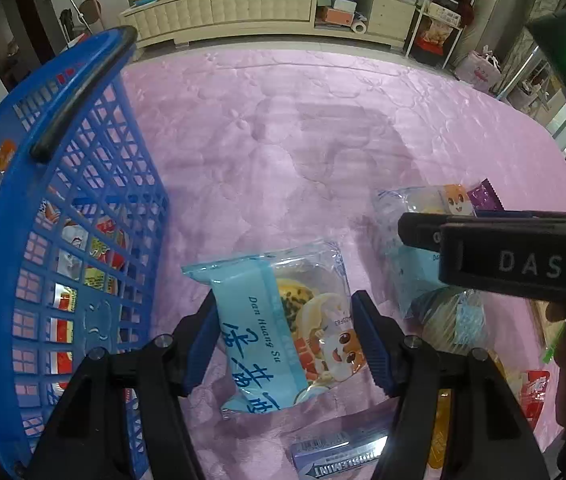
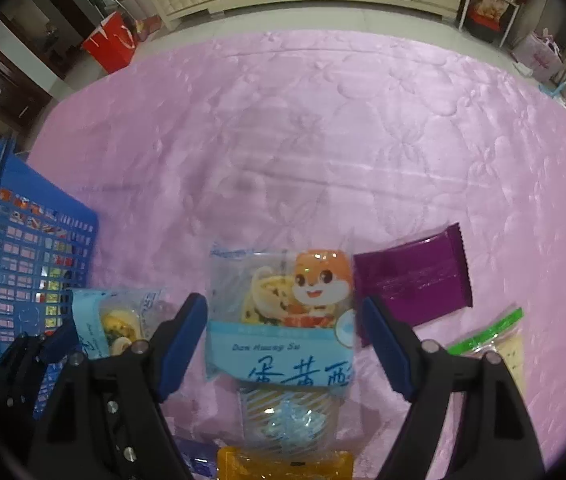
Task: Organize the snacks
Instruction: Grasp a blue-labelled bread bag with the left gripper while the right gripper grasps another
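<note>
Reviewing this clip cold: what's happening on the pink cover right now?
A person is sorting snacks with two handheld grippers. The left gripper is closed on a light blue pastry packet, next to the blue basket that already holds several snacks. The right gripper stands open around a second, similar packet, pads not touching it. A purple packet and a few other snacks lie loose on the pink cover.

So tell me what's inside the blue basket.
Through the mesh wall of the blue basket, several snack packets show, mostly red, white and yellow wrappers. The lattice covers them too much to count or read them, and the basket floor is hidden.
</note>
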A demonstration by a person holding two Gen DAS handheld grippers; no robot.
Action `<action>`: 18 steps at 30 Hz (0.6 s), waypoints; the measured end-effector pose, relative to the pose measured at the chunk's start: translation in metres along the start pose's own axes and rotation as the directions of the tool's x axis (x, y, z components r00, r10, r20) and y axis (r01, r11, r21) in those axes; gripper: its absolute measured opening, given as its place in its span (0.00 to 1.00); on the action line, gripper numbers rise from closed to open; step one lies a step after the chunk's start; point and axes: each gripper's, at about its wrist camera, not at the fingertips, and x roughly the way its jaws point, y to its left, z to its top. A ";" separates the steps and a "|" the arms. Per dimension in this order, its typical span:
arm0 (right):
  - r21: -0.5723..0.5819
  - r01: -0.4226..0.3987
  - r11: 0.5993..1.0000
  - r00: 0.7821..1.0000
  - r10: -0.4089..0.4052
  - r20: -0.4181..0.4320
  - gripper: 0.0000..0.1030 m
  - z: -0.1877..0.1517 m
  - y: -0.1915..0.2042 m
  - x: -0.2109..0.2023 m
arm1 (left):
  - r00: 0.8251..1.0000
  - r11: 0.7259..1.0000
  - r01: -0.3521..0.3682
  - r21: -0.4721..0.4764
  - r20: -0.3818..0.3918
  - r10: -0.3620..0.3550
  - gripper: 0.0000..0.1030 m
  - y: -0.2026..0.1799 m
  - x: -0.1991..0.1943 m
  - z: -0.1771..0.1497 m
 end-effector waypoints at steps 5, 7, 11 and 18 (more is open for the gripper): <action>0.027 -0.027 0.999 0.999 0.028 -0.034 0.81 0.001 0.004 0.016 | 1.000 1.000 0.003 -0.001 0.005 -0.003 0.60 0.002 -0.001 0.000; 0.039 -0.041 0.998 0.998 0.042 -0.040 0.81 0.001 0.004 0.021 | 1.000 1.000 0.002 0.002 0.008 -0.002 0.60 0.002 -0.001 0.000; 0.043 -0.061 0.997 0.998 0.062 -0.029 0.75 -0.001 -0.004 0.023 | 1.000 1.000 0.010 0.004 0.005 -0.010 0.60 0.002 -0.002 0.000; 0.054 -0.059 0.997 0.998 0.058 0.031 0.64 -0.023 -0.024 0.002 | 1.000 1.000 0.022 -0.001 0.015 -0.022 0.60 0.002 -0.006 -0.001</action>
